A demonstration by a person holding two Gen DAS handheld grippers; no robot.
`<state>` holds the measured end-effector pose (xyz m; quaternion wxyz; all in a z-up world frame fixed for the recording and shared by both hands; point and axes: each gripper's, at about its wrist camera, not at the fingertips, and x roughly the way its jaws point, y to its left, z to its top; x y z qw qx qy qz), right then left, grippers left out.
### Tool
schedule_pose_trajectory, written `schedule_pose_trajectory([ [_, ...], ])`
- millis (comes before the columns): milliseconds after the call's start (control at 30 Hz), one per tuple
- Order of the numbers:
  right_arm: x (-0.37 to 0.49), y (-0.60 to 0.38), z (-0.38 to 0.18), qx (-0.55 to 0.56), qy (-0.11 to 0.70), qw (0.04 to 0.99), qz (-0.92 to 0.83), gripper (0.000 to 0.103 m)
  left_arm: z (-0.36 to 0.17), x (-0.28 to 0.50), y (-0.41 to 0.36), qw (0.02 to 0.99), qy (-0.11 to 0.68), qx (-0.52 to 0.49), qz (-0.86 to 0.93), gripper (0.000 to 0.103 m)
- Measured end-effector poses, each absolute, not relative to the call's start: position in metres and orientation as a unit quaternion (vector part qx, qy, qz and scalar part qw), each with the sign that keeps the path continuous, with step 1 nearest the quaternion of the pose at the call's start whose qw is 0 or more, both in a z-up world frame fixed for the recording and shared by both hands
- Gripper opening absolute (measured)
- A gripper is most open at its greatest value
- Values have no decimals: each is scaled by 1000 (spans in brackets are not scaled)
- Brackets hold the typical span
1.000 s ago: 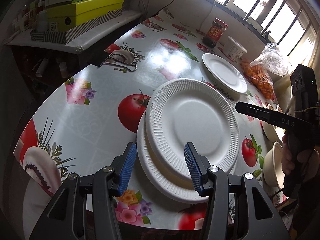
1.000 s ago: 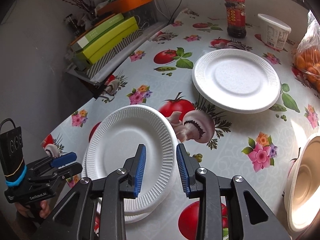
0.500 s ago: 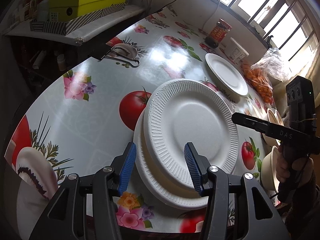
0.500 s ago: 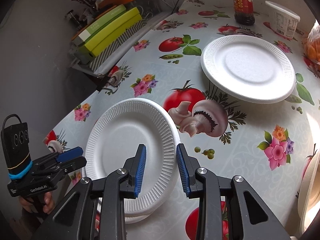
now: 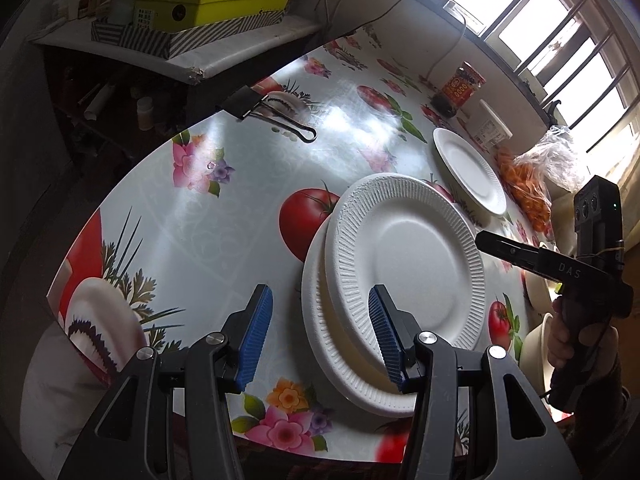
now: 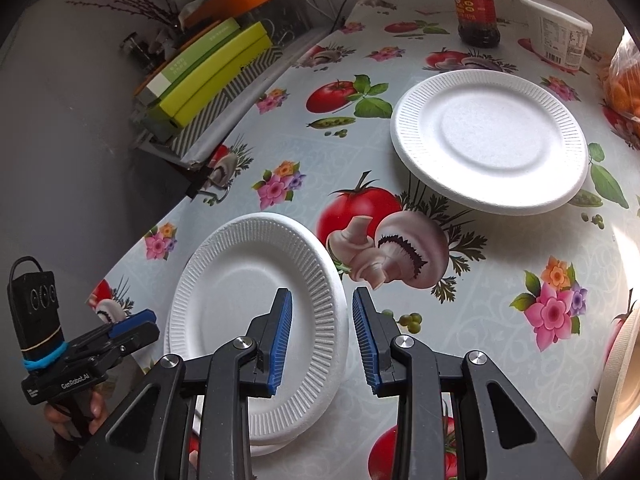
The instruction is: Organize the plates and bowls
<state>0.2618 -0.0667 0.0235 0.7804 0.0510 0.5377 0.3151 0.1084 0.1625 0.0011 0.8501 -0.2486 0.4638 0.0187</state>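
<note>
A stack of white foam plates (image 5: pixel 400 280) sits near the front edge of a worktop (image 5: pixel 224 216) covered in a cloth printed with tomatoes and flowers. The top plate lies off-centre on the ones below. A single plate (image 6: pixel 490 140) lies beyond the stack, toward the sauce jar (image 6: pixel 476 0) and a white tub (image 6: pixel 558 30). Cream bowls (image 5: pixel 538 344) sit to the right of the stack, mostly hidden. The left tool (image 5: pixel 320 340) hangs above the stack's near rim, jaws about half open, holding nothing. The right tool (image 6: pixel 322 338) hangs over the stack's right edge, jaws narrowly open, also empty. Risks as I judge them: foam is light, so a nudge could slide the crooked top plate off, or push the stack over the nearby worktop edge. A hard pinch could dent a rim.
</note>
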Motion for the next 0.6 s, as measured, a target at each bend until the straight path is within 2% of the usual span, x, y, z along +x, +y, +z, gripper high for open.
schedule_pose_trajectory([
  [233, 251, -59, 24, 21, 538, 776, 329, 31, -11, 110, 170, 835, 470, -287, 11, 51],
  [600, 227, -49, 30, -12, 541, 764, 352, 31, -10, 111, 160, 832, 471, -294, -19, 51],
])
